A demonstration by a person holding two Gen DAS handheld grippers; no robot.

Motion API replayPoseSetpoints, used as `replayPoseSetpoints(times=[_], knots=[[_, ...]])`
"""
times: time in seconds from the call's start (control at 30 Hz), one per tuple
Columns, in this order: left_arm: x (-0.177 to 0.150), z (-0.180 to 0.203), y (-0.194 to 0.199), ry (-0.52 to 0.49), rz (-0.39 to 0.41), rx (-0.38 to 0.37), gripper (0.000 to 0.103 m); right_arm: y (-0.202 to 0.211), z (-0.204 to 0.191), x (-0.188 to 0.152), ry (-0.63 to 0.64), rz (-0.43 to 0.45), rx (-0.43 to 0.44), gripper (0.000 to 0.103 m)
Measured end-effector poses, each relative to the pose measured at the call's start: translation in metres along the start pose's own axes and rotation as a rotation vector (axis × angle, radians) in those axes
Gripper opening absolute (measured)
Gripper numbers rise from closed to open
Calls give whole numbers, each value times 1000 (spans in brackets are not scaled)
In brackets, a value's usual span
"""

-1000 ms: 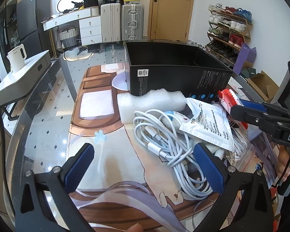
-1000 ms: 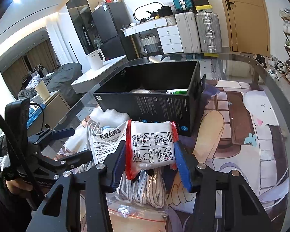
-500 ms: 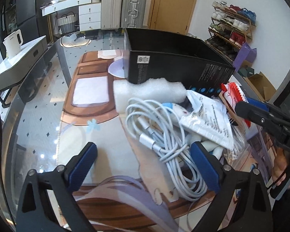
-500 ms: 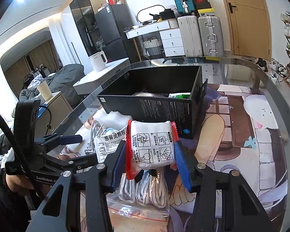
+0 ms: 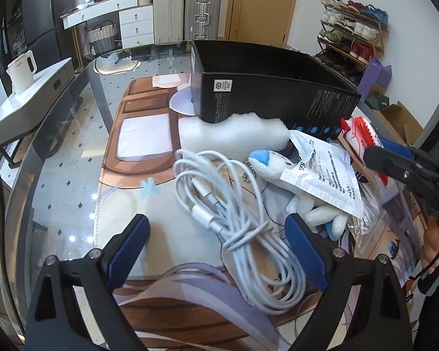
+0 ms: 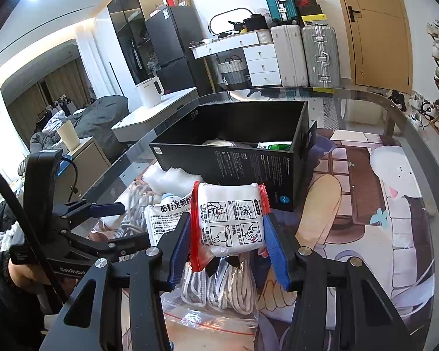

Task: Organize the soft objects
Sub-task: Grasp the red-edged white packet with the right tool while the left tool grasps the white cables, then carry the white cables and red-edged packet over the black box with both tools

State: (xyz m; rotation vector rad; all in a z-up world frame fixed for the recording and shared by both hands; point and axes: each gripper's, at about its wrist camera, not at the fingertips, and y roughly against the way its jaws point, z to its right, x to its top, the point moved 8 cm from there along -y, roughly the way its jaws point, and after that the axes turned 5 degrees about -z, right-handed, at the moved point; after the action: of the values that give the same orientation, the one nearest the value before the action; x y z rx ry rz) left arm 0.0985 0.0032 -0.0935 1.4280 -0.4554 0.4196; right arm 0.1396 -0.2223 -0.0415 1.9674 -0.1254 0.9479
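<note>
My right gripper (image 6: 226, 231) is shut on a white soft packet with red edges (image 6: 229, 225), held above the table in front of the black box (image 6: 234, 158); the packet also shows in the left wrist view (image 5: 361, 139). My left gripper (image 5: 216, 234) is open and empty, low over a coil of white cable (image 5: 237, 219). Beside the cable lie a white foam block (image 5: 234, 131), a small white-and-blue plush (image 5: 270, 165) and a white printed sachet (image 5: 327, 178).
The black box (image 5: 272, 87) stands open at the table's middle, with items inside. A clear zip bag of grey-white rope (image 6: 219, 292) lies under my right gripper. The glass table edge (image 5: 29, 175) curves on the left. A patterned mat (image 6: 395, 219) covers the table.
My left gripper has risen and tilted down over the cable coil. My right gripper has lifted the packet slightly, so more of the box's inside shows.
</note>
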Motion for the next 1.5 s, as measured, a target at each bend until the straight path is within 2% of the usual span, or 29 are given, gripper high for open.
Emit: replayPoseSetpoints(times=[0.07,0.17,0.23,0.3,0.37,0.5,1.03,1.5], knots=[[0,1,0,-17,2,22,89,1,0,0,0,1,1,49],[-2,0,1,-44,15,62,75,1,1,0,0,2,1,49],[-3,-2,3,-48,24,55,68,1,0,1,1,3,2,50],[-4,-2,5,-65,39,45,52,1,1,0,2,3,3,50],[-5,-2,7,-76,49,37,43,2,1,0,2,4,5,50],[-5,-4,11,-69,63,0,34,2,0,1,3,8,10,49],[0,-3,48,-41,162,-57,32,9,-8,7,18,42,27,49],[40,8,73,-45,246,-113,32,29,-14,33,43,90,17,49]])
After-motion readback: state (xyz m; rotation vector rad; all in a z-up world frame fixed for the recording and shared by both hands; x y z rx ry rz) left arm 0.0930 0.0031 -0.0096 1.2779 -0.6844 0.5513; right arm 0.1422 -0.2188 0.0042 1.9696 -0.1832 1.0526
